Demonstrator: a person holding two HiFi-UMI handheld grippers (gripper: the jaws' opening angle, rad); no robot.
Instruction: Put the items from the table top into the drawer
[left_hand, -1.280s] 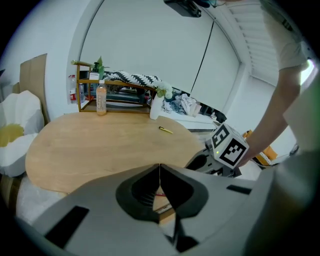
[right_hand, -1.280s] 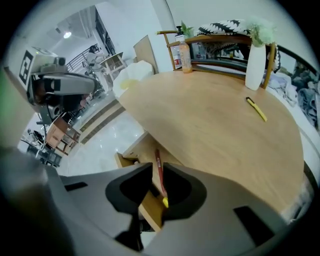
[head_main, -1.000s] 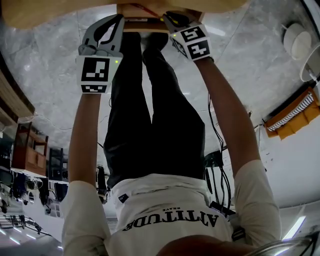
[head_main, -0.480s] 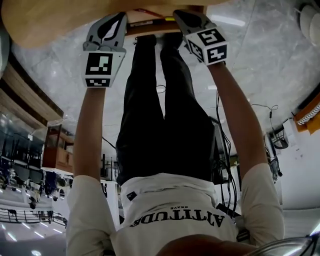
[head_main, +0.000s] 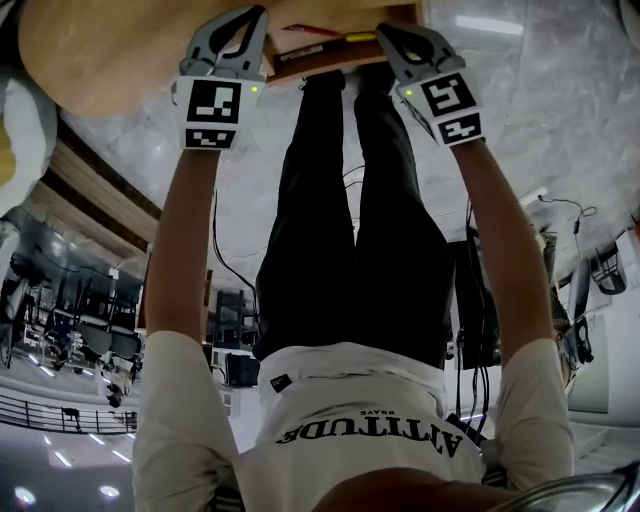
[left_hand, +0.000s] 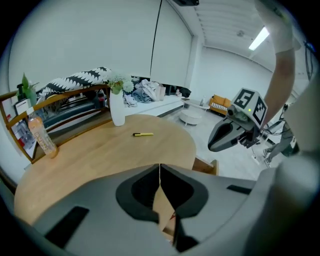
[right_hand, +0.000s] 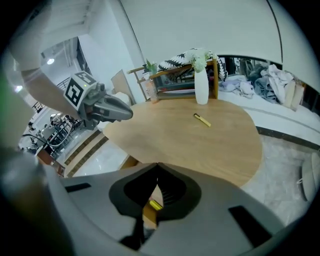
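The round wooden table (left_hand: 85, 165) fills the far side of both gripper views. Its drawer (head_main: 345, 60) stands pulled open at twelve o'clock in the head view, between the two tools. The left gripper (left_hand: 159, 175) and the right gripper (right_hand: 157, 172) each have their jaws pressed together on nothing, near the drawer's mouth. The step in hand is probably to fetch the yellow pen (left_hand: 143, 134). It lies flat on the bare top at about twelve o'clock from the left jaws and one o'clock from the right. It is near the white vase (left_hand: 117, 109) and well apart from the bottle (left_hand: 43, 137) at ten o'clock. To do this well, one gripper should spread its jaws before reaching, close across the pen's narrow width near its middle, and keep clear of the vase. The head view cuts off most of the table top, so the pen does not show there. The drawer's contents are hard to make out, apart from a small yellow item (right_hand: 154, 205) glimpsed past the right gripper's tips.
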